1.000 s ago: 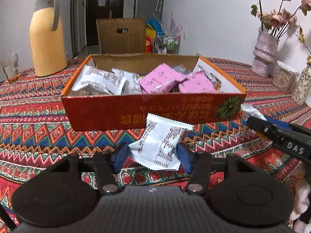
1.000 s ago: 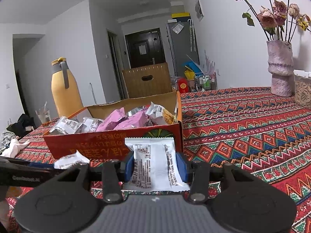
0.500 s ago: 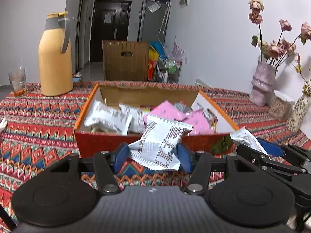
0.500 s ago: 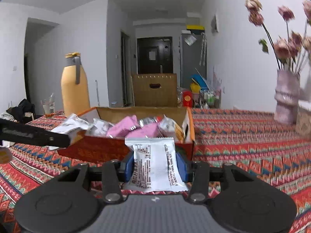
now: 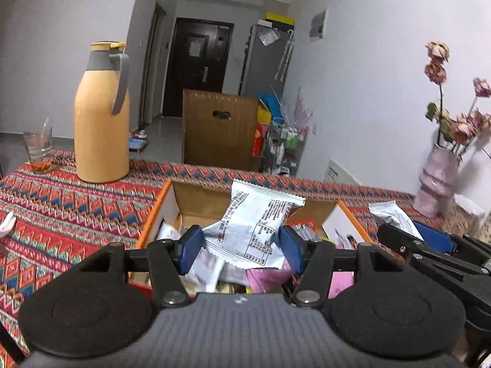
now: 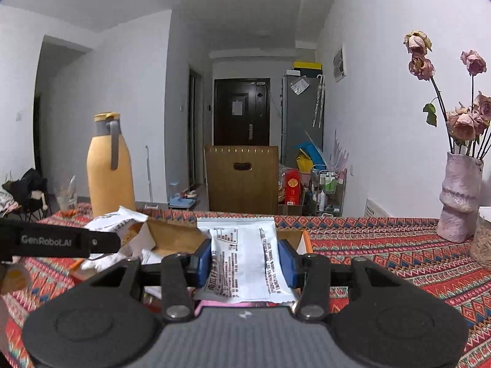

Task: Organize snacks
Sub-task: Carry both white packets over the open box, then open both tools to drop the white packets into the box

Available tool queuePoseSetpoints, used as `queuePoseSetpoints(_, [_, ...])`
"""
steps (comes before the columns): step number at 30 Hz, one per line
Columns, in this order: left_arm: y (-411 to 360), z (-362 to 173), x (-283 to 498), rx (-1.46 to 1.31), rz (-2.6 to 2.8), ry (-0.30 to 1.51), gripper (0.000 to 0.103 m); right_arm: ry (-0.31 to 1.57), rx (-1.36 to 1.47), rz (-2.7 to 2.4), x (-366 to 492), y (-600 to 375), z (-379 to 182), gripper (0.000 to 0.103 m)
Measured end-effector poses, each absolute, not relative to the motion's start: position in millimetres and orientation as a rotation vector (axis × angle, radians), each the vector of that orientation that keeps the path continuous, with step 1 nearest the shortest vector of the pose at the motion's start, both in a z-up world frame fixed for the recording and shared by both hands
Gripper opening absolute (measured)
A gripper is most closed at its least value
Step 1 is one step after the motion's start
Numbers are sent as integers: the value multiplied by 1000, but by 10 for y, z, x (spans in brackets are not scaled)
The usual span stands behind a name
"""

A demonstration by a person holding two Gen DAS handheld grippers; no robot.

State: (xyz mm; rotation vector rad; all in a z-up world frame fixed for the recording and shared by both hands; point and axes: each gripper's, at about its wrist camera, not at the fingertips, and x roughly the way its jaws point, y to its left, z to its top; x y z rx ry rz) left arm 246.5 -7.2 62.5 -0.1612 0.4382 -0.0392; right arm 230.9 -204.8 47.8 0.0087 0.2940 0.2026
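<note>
My left gripper is shut on a white snack packet and holds it above the open orange cardboard box, which holds several white and pink packets. My right gripper is shut on another white snack packet, over the box's near right part. The right gripper also shows at the right of the left wrist view with its packet. The left gripper arm with its packet shows at the left of the right wrist view.
A yellow thermos jug and a glass stand at the table's far left. A pink vase with dried flowers and a jar stand at the right. A brown chair back is behind the table. A patterned cloth covers the table.
Both grippers rose and moved forward with their packets, from in front of the box's near wall to above the box.
</note>
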Motion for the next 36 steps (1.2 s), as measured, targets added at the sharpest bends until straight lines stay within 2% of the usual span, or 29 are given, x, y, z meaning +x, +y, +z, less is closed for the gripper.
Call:
queuePoseSetpoints(8, [-4,658,2859,-162,2,416,57,276,41,147,2802,-1964,470,44])
queuePoseSetpoints(22, [188,322,3067,-184,43,441,59,317,47,148,3098,-1947,7,44])
queuePoseSetpoints(23, [188,313,3065,-186,44,440,60,328,44,151,3109,-1941,-25,44])
queuePoseSetpoints(25, [196,310,3065,-189,48,438,71,344,41,158,3117,-1930,-61,45])
queuePoseSetpoints(26, [207,311,3050,-196,49,430,87,349,41,164,3114,-1927,-69,47])
queuePoseSetpoints(27, [210,318,3029,-199,55,417,97,346,43,164,3103,-1929,-69,47])
queuePoseSetpoints(28, [212,331,3013,-199,64,406,101,339,45,158,3092,-1932,-63,51])
queuePoseSetpoints(29, [218,345,2998,-202,71,396,103,335,50,156,3085,-1943,-56,64])
queuePoseSetpoints(30, [229,356,2994,-206,70,393,103,331,61,148,3077,-1963,-51,73])
queuePoseSetpoints(31, [235,360,2992,-212,67,395,103,327,73,140,3068,-1984,-46,91])
queuePoseSetpoints(32, [238,359,2996,-215,70,400,103,324,81,135,3069,-2008,-41,100])
queuePoseSetpoints(36, [241,352,3015,-216,76,410,103,331,105,129,3078,-2046,-36,103])
